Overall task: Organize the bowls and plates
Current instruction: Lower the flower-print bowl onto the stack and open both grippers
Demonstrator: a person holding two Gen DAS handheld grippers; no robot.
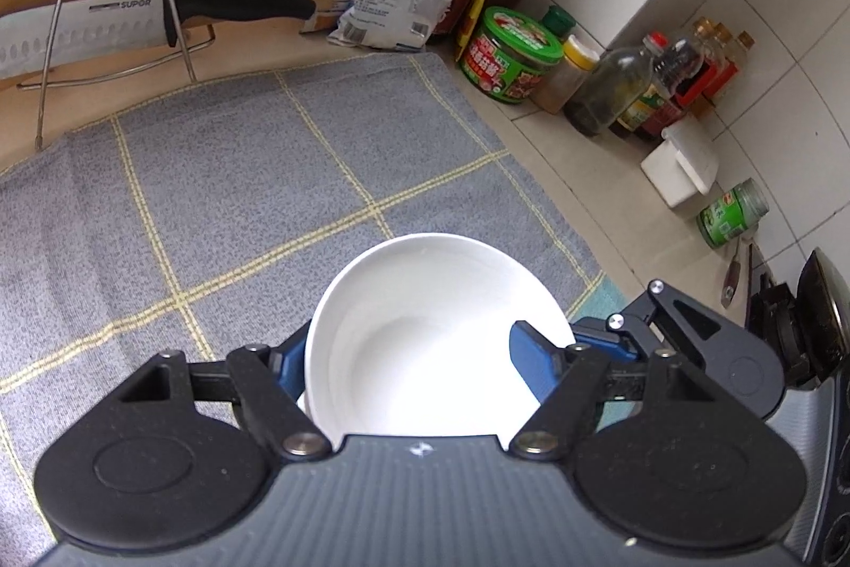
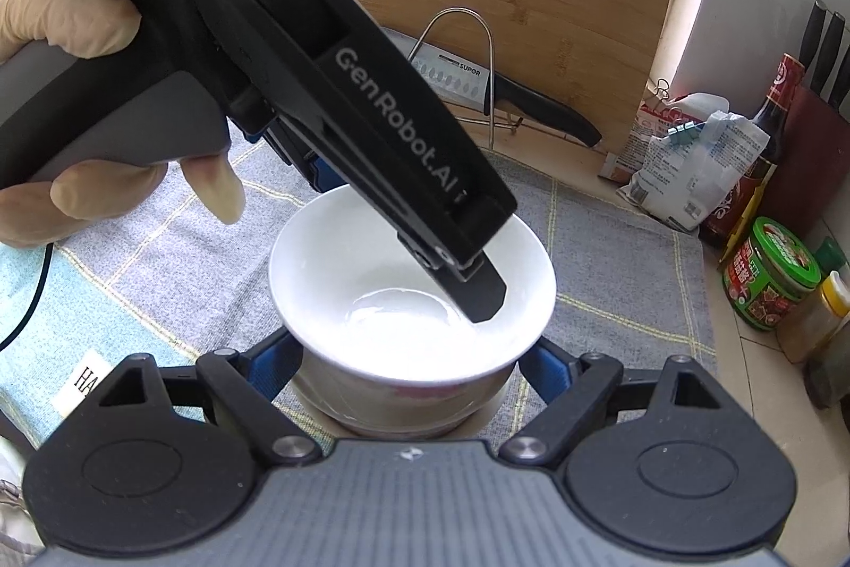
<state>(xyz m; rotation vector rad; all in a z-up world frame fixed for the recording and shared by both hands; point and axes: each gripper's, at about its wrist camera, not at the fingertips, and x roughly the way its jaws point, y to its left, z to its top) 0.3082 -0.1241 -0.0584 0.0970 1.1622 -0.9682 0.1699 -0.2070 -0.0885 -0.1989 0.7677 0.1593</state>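
White ceramic bowl (image 2: 411, 296) sits pretty much dead centre here, on a grey checked cloth (image 1: 223, 174) that covers the desk (image 1: 536, 131). It looks like it's resting on another white dish or saucer underneath, only a sliver of that shows in the right wrist view, so I wouldn't swear to it.

Both grippers are on it at once. The left hand-held gripper (image 2: 398, 216) comes in from above with one finger down inside the bowl and the other on the outside of the far wall, so it reads as clamped on the rim. The right hand-held gripper (image 2: 411, 370) has its blue pads either side of the lower part of the bowl and they seem to be pressed against it, though the actual contact is tucked behind the bowl's curve.

Progress-wise? Early or middle, I'd guess. This one bowl is in hand, and I can't spot any other plates or bowls in either view, so no idea how many are already sorted. No obvious rack or stack for dishes in sight either, just a wire stand (image 1: 114, 30) with a cleaver (image 1: 79, 35) at the back, and sauce bottles (image 1: 637, 89) off to the side.
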